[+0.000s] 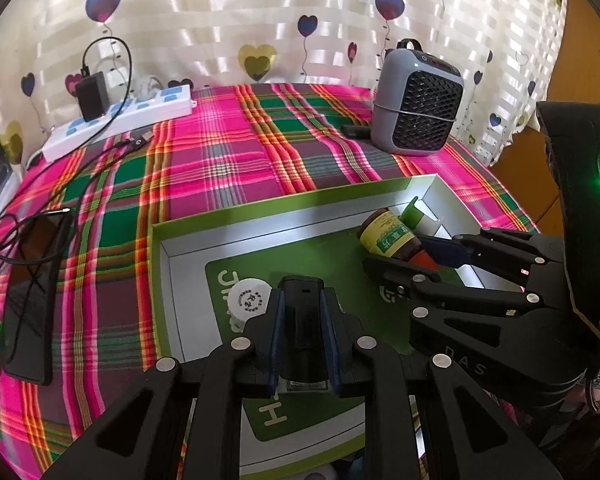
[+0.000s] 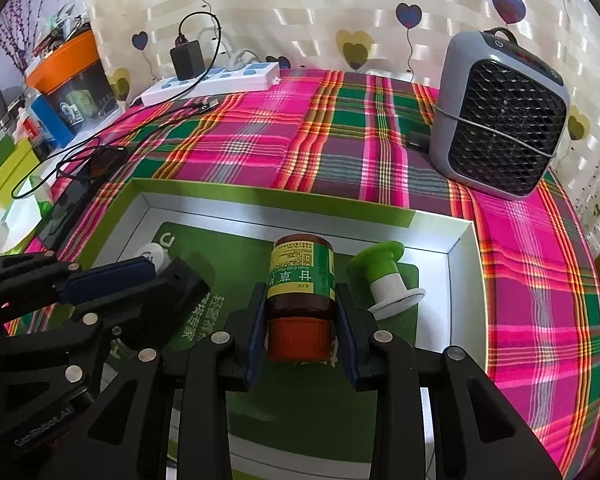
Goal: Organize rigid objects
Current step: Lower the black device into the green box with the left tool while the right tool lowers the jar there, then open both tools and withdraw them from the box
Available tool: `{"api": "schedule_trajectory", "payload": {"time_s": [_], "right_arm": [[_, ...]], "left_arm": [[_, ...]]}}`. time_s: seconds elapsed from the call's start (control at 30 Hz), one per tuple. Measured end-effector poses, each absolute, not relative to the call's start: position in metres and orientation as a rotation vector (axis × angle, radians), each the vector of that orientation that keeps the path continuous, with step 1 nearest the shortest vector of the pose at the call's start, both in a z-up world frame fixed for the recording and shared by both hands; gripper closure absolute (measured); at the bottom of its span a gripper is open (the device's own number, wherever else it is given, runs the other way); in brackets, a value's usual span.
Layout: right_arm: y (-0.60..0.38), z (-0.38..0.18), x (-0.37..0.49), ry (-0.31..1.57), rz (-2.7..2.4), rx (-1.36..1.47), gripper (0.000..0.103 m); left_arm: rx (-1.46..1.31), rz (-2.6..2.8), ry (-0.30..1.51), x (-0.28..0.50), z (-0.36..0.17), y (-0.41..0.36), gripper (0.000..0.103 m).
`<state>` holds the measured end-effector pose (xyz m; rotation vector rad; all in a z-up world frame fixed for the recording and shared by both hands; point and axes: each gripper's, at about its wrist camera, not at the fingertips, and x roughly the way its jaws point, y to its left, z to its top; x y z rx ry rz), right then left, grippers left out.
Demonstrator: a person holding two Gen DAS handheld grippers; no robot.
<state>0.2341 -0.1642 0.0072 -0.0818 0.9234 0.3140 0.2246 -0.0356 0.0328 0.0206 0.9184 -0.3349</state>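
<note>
Table (image 2: 380, 148) covered in pink-and-green plaid cloth, backed by a sunlit white curtain (image 2: 300, 12) printed with heart balloons (striped weave), with orange-brown wall (image 1: 588, 52) visible at the right edge.

Right tool (image 2: 302, 320) clamps brown bottle (image 2: 303, 276) over green tray (image 2: 466, 280); green spool (image 2: 384, 276) beside.

— What sits between my left gripper's (image 1: 302, 332) pads?
— A block (image 1: 302, 312), inside the box (image 1: 284, 204); a round cap (image 1: 247, 300) lies just left of it.
— And my right gripper (image 2: 302, 332)?
— A bottle (image 2: 303, 276) lies between its fingers, a spool (image 2: 384, 280) just right, the heater (image 2: 500, 120) beyond the box.
</note>
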Motion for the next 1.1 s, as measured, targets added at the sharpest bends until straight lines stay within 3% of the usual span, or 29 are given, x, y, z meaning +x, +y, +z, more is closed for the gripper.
{"api": "schedule_trajectory", "payload": {"time_s": [0.73,0.9,1.1], "right_arm": [[-0.1653,0.0058,0.2397,0.930,0.292,-0.059,0.069],[-0.1672,0.0094,0.2365,0.914,0.280,-0.046,0.054],[-0.1665,0.0126,0.2320,0.909,0.271,-0.044,0.054]], "left_arm": [[0.008,-0.331,0.927,0.2229,0.0318,-0.0341,0.085],[0.008,-0.318,0.932,0.2218,0.0337,-0.0314,0.083],[0.007,-0.306,0.933,0.2158,0.0359,-0.0278,0.080]]}}
